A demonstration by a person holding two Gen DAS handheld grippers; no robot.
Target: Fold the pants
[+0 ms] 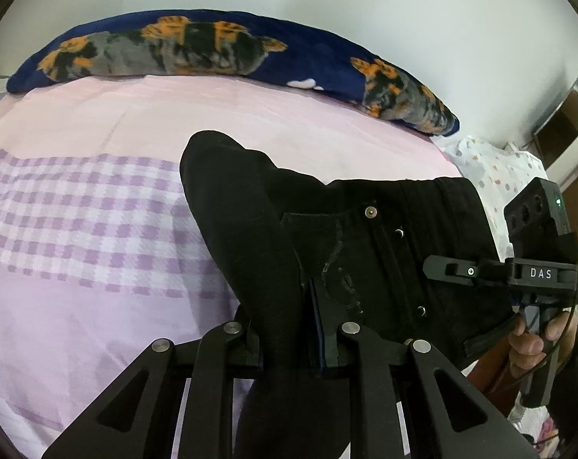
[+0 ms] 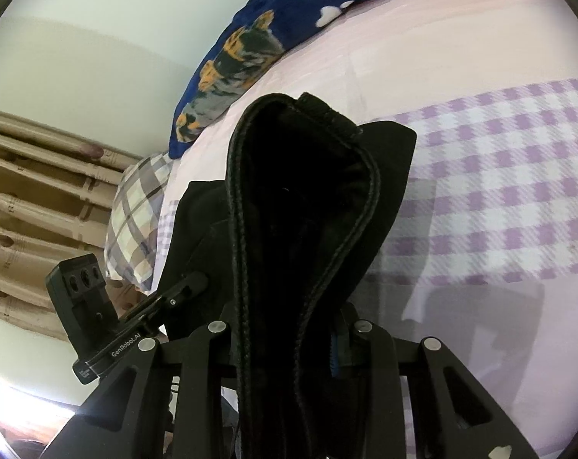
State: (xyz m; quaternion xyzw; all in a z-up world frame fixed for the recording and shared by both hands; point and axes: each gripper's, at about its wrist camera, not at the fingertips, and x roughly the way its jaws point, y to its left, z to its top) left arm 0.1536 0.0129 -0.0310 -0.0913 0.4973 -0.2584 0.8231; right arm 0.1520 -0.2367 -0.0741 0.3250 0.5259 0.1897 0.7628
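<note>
Left wrist view: both tongs [image 1: 289, 344] [image 2: 289, 344] pinch black pants [image 1: 346, 237] above pink-checked bedsheet [image 1: 97, 210], white wall [image 1: 404, 19].

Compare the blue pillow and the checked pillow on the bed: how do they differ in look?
The blue pillow is dark, long, with orange-and-grey animal prints; the checked pillow is pale with grey plaid lines and looks shorter. The blue pillow lies along the wall; the checked pillow sits near the curtain. Both rest on the bed.
</note>
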